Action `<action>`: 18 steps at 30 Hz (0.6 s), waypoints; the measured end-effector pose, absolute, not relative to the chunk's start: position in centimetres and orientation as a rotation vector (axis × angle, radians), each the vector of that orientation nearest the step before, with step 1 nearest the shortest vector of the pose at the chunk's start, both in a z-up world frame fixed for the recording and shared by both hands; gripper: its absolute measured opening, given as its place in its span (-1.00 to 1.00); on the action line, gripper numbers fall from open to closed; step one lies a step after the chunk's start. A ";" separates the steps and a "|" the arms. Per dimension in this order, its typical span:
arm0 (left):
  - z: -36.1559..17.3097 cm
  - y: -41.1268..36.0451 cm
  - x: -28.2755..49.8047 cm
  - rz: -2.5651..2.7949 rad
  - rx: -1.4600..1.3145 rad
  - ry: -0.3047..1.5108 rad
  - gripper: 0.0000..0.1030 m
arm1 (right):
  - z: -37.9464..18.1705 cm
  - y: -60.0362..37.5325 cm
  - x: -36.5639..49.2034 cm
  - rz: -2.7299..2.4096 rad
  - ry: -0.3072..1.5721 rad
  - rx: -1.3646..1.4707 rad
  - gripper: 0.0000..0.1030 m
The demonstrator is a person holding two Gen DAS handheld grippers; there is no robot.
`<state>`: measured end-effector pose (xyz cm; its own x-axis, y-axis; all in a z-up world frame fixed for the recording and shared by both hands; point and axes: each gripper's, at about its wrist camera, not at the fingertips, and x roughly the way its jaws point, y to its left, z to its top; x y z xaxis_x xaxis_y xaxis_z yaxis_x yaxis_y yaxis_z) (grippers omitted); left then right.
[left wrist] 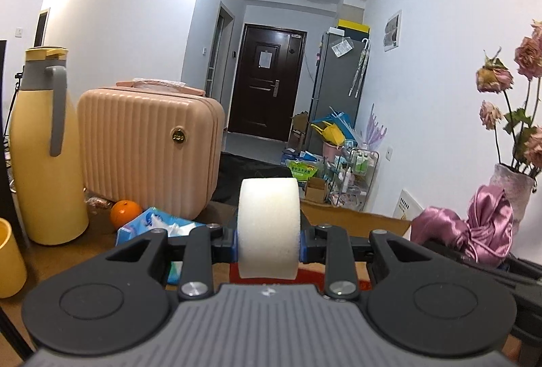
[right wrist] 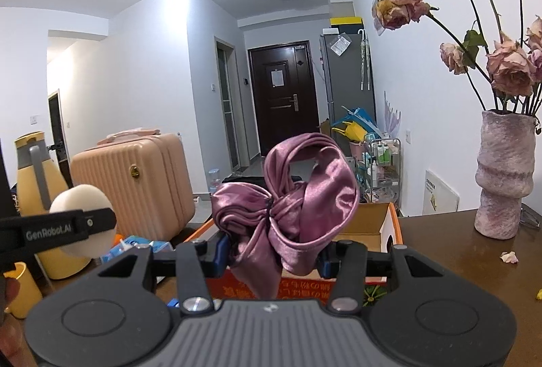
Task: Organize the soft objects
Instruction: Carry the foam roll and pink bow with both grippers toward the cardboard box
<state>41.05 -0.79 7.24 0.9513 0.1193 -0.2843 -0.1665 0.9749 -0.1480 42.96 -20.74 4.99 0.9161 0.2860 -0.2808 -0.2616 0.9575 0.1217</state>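
Relative to the cardboard box [right wrist: 372,224]: one white sponge [left wrist: 269,228] and one purple satin scarf [right wrist: 294,197] are counted above it; one pink suitcase [left wrist: 149,160], one yellow jug [left wrist: 47,150], one orange [left wrist: 125,212] and one tissue pack [left wrist: 152,226] to its left; one vase [right wrist: 504,174] to its right.

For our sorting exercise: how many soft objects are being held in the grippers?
2. A white sponge puff sits in the left gripper; a purple satin scarf in the right gripper. Others may be hidden.
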 end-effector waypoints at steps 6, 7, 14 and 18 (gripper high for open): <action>7.2 -1.1 44.2 0.149 -0.170 0.282 -0.42 | 4.9 -20.9 45.5 0.268 0.311 0.091 -0.08; 7.2 -1.1 44.8 0.150 -0.169 0.284 -0.42 | 4.9 -21.0 46.0 0.265 0.313 0.092 -0.08; 6.4 -1.9 48.7 0.151 -0.147 0.307 -0.42 | 4.5 -21.2 49.2 0.245 0.333 0.093 -0.08; 5.7 -2.2 50.9 0.154 -0.134 0.333 -0.42 | 4.2 -21.1 51.1 0.238 0.349 0.085 -0.08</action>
